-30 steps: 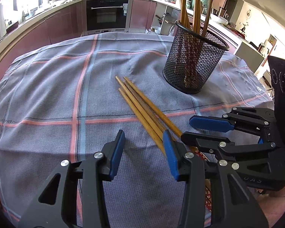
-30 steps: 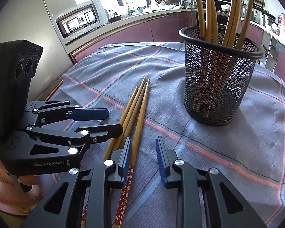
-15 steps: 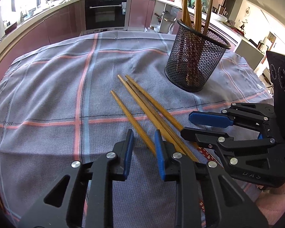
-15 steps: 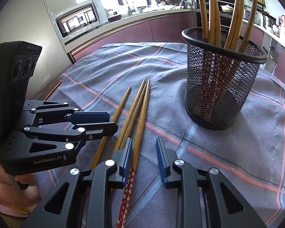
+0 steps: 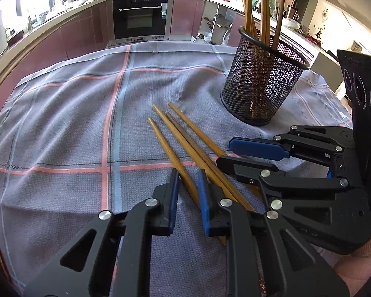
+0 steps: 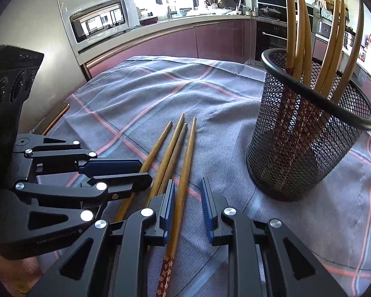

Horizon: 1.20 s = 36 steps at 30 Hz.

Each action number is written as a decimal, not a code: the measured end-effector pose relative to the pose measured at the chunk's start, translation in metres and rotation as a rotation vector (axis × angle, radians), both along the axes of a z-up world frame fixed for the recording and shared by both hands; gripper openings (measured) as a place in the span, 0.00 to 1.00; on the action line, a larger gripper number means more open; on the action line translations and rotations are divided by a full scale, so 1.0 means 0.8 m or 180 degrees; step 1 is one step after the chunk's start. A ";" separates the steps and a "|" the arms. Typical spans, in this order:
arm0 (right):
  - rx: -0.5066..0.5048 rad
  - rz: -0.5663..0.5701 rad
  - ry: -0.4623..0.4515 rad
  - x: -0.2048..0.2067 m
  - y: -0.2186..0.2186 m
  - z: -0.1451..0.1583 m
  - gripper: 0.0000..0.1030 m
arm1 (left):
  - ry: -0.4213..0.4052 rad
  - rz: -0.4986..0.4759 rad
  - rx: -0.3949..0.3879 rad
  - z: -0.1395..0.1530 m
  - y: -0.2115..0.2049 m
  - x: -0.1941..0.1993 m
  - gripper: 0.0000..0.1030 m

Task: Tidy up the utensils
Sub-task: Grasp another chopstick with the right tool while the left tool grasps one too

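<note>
Several wooden chopsticks (image 5: 185,133) lie side by side on the checked cloth. The leftmost chopstick (image 5: 165,146) runs between the blue pads of my left gripper (image 5: 188,194), whose jaws are closing; a gap still shows on its left side. The rightmost chopstick (image 6: 188,153), with a red flowered end, lies between the pads of my right gripper (image 6: 188,198). Those jaws are also closing, and a gap shows on its right. Each gripper appears in the other's view: the right gripper (image 5: 225,152), the left gripper (image 6: 144,173). A black mesh holder (image 5: 259,94) (image 6: 304,148) stands upright beyond, holding several chopsticks.
The grey cloth with pink and blue stripes (image 5: 86,128) covers the table; its edge falls off at the far side. Kitchen counters, an oven (image 5: 139,17) and a microwave (image 6: 101,22) are behind. A hand (image 5: 358,272) holds the right gripper.
The left jaws narrowed around the leftmost chopstick, which slid apart from the bundle. The right gripper shifted toward the holder and its jaws narrowed slightly around the rightmost chopstick.
</note>
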State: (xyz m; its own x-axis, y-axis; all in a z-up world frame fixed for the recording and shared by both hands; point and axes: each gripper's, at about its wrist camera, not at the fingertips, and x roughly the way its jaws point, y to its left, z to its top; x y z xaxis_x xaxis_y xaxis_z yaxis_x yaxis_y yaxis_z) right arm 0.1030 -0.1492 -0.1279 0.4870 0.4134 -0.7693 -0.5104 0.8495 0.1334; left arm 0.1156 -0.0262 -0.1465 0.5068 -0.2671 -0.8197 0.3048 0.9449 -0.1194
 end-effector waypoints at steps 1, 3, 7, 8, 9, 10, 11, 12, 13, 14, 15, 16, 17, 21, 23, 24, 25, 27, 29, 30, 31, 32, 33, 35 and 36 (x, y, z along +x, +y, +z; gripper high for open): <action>-0.0020 0.0003 -0.0007 0.001 0.001 0.000 0.18 | 0.0000 -0.0005 0.0012 0.000 -0.001 0.000 0.17; -0.0050 0.0005 -0.0020 0.002 0.004 0.000 0.16 | 0.0002 -0.0004 0.0019 -0.001 -0.001 0.001 0.17; -0.0029 -0.0018 -0.0006 0.006 0.004 0.000 0.10 | -0.0009 0.0026 0.0033 -0.002 -0.003 0.005 0.17; -0.0014 -0.0004 0.0010 0.007 0.004 0.000 0.08 | -0.0009 0.0041 0.0037 -0.002 -0.003 0.006 0.16; 0.0016 -0.0019 0.0024 0.007 0.002 -0.001 0.06 | -0.0010 0.0053 0.0038 -0.002 -0.004 0.006 0.16; 0.0049 -0.0038 0.0042 0.008 0.000 -0.001 0.06 | -0.0011 0.0064 0.0041 -0.002 -0.004 0.006 0.15; 0.0074 -0.0051 0.0056 0.009 -0.002 -0.001 0.05 | -0.0010 0.0081 0.0037 -0.002 -0.004 0.007 0.15; 0.0101 -0.0062 0.0072 0.009 -0.004 -0.001 0.05 | -0.0008 0.0097 0.0031 -0.002 -0.004 0.007 0.15; 0.0126 -0.0075 0.0085 0.009 -0.005 -0.001 0.05 | -0.0011 0.0112 0.0031 -0.002 -0.004 0.007 0.15; 0.0144 -0.0079 0.0095 0.010 -0.006 -0.001 0.05 | -0.0015 0.0123 0.0032 -0.002 -0.004 0.007 0.14; 0.0157 -0.0079 0.0100 0.009 -0.007 -0.001 0.05 | -0.0019 0.0133 0.0032 -0.002 -0.004 0.006 0.14; 0.0170 -0.0084 0.0104 0.009 -0.008 -0.001 0.05 | -0.0019 0.0148 0.0029 -0.002 -0.003 0.006 0.14; 0.0188 -0.0086 0.0113 0.009 -0.010 -0.001 0.05 | -0.0017 0.0162 0.0025 -0.002 -0.003 0.006 0.13; 0.0268 -0.0078 0.0132 0.008 -0.016 0.002 0.05 | -0.0011 0.0221 0.0004 -0.001 0.000 0.005 0.11; 0.0314 -0.0074 0.0117 0.005 -0.020 0.007 0.05 | -0.0008 0.0237 -0.0005 -0.001 0.003 0.004 0.09; 0.0334 -0.0070 0.0109 0.004 -0.022 0.009 0.05 | -0.0008 0.0245 -0.0007 -0.001 0.004 0.003 0.09; 0.0353 -0.0068 0.0097 0.002 -0.023 0.011 0.05 | -0.0007 0.0254 -0.0007 -0.001 0.005 0.002 0.09; 0.0393 -0.0060 0.0081 0.000 -0.027 0.016 0.05 | -0.0010 0.0268 -0.0003 -0.001 0.007 0.001 0.08; 0.0434 -0.0050 0.0073 -0.002 -0.030 0.019 0.05 | -0.0012 0.0279 -0.0003 0.000 0.009 -0.001 0.08; 0.0444 -0.0039 0.0064 -0.004 -0.032 0.020 0.05 | -0.0018 0.0287 0.0001 0.001 0.010 -0.002 0.08; 0.0451 -0.0031 0.0056 -0.005 -0.032 0.022 0.05 | -0.0026 0.0294 0.0012 0.002 0.011 -0.002 0.07; 0.0462 -0.0030 0.0051 -0.006 -0.034 0.023 0.05 | -0.0026 0.0291 0.0014 0.002 0.012 -0.003 0.07; 0.0472 -0.0029 0.0047 -0.008 -0.036 0.024 0.05 | -0.0017 0.0281 0.0018 0.001 0.013 -0.003 0.07; 0.0491 -0.0022 0.0043 -0.010 -0.038 0.026 0.05 | -0.0004 0.0293 0.0045 0.000 0.014 -0.002 0.08; 0.0489 -0.0016 0.0036 -0.010 -0.037 0.027 0.05 | 0.0012 0.0282 0.0041 -0.001 0.014 -0.001 0.08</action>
